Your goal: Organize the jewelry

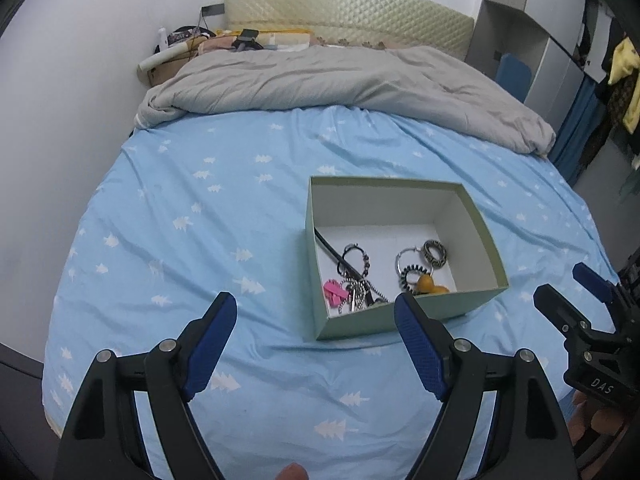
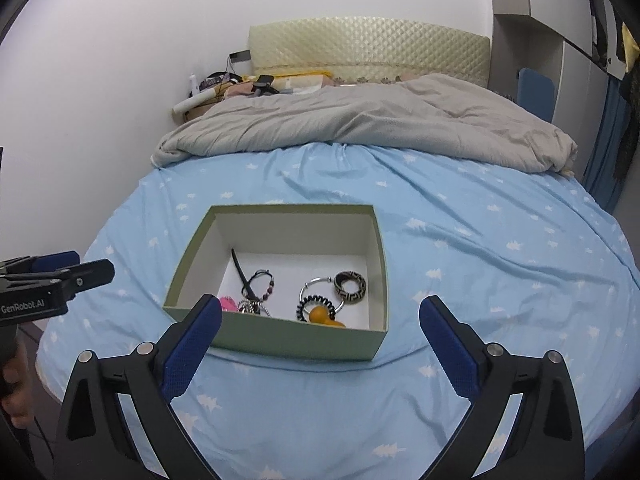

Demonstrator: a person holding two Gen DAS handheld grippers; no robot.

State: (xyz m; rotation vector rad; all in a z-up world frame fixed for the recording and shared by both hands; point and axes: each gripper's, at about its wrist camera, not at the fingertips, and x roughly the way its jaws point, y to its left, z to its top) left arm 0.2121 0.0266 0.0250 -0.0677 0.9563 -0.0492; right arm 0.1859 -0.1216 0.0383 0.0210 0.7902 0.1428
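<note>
A pale green open box (image 1: 486, 236) (image 2: 188, 264) stands on the blue bedsheet. Inside lie a beaded bracelet (image 1: 356, 258) (image 2: 266, 282), a patterned round bangle (image 1: 435, 254) (image 2: 350, 286), a silver hoop (image 1: 408, 262) (image 2: 316, 290), a black coil tie (image 2: 316, 305), a pink piece (image 1: 334, 292) (image 2: 228, 303), an orange piece (image 1: 430, 286) (image 2: 322, 316), a ball chain (image 1: 364, 294) and a black strap (image 1: 332, 248). My left gripper (image 1: 316, 314) is open and empty, just before the box's near left corner. My right gripper (image 2: 320, 320) is open and empty, fingers astride the box's near wall.
The bed's blue sheet (image 1: 192, 216) (image 2: 480, 248) has white tree prints. A grey duvet (image 1: 340, 80) (image 2: 360, 120) is bunched at the far end before a cream headboard (image 1: 348, 12). The right gripper (image 1: 588, 312) shows in the left view; the left one (image 2: 60, 280) in the right view.
</note>
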